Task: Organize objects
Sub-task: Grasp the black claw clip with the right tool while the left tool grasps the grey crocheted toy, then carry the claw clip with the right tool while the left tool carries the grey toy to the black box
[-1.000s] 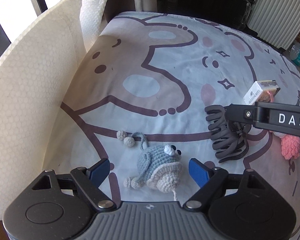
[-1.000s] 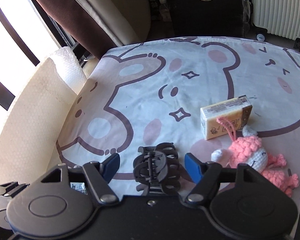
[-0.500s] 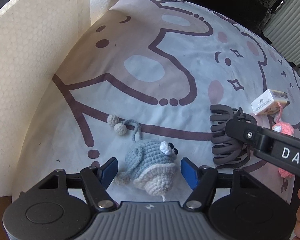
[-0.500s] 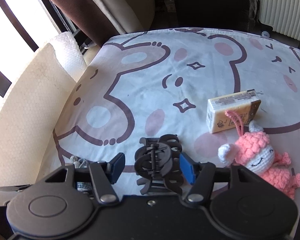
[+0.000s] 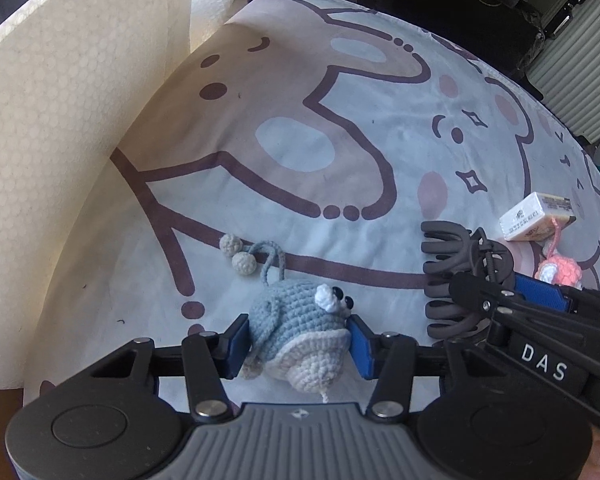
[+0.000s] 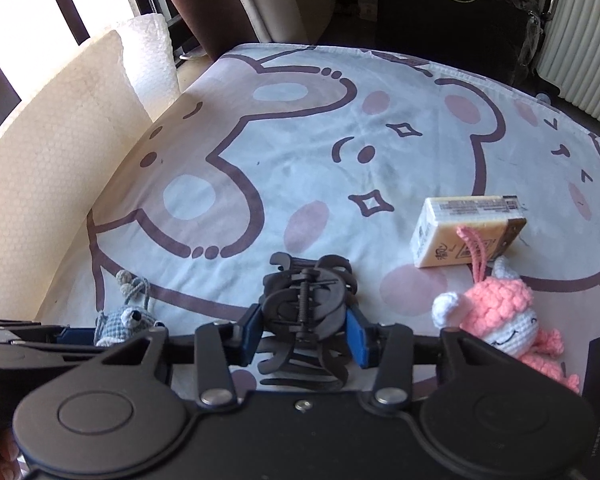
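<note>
Left claw (image 5: 298, 346): closing in just now, blue pads pressed on both flanks of the blue crochet toy (image 5: 298, 334), which sits between them on the sheet.
Right claw (image 6: 303, 338): likewise just drawn in, pads clamped on the two sides of the black hair clip (image 6: 306, 312), near its spring hinge.
Blue crochet toy: soft, light, squashy yarn; likely to give under the pads rather than slip. Best taken across the plump body, as now, not by the loop or the two pompoms (image 5: 236, 254) trailing behind.
Black hair clip: stiff plastic, light, smooth, with curved teeth; probably apt to twist or spring open if squeezed on the levers. Safer across the rigid hinge part.
Bed sheet (image 6: 300, 152): cartoon-bear print, soft underneath, so pressing down gains little.
Further out: pink crochet toy (image 6: 504, 320) to the right, its loop lying on a small yellow box (image 6: 464, 232); both apart from the claws.
Left edge: bubble wrap (image 5: 60, 128) standing beside the bed.
</note>
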Tool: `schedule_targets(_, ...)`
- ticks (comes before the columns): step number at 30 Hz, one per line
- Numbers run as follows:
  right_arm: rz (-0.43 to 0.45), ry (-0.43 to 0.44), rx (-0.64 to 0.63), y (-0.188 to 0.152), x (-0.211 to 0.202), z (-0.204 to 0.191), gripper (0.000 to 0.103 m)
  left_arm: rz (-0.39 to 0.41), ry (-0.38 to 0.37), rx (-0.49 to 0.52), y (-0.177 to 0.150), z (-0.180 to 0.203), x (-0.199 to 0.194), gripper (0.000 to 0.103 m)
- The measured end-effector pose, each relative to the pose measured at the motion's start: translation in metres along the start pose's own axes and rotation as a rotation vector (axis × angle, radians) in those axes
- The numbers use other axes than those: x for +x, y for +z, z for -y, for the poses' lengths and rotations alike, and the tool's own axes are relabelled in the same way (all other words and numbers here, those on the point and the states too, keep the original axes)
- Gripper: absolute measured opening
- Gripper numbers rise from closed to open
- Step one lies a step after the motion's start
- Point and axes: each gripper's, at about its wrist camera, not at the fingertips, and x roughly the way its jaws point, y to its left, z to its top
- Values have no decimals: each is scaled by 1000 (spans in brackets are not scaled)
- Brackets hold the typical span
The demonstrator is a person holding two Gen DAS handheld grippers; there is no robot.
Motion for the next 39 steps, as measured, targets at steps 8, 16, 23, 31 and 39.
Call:
schedule_targets(8,24,37,-23,-2,-16,-4,45,59,-6,-26,1,-1,-22,52)
schedule_targets(16,31,40,2,-10,-37,7,45,127,17,3,-1,7,-49,52)
schedule_targets(23,72,13,41,-13,-62,23,45,198,60,94,-5,24,-73,52)
schedule_targets(31,147,-25,77,-19,-96,40,45,270,50,165,-12,49,-98,52)
schedule_targets(39,191,-49,108,-28,-122,58,45,318,19,220,-22,77,-117,52)
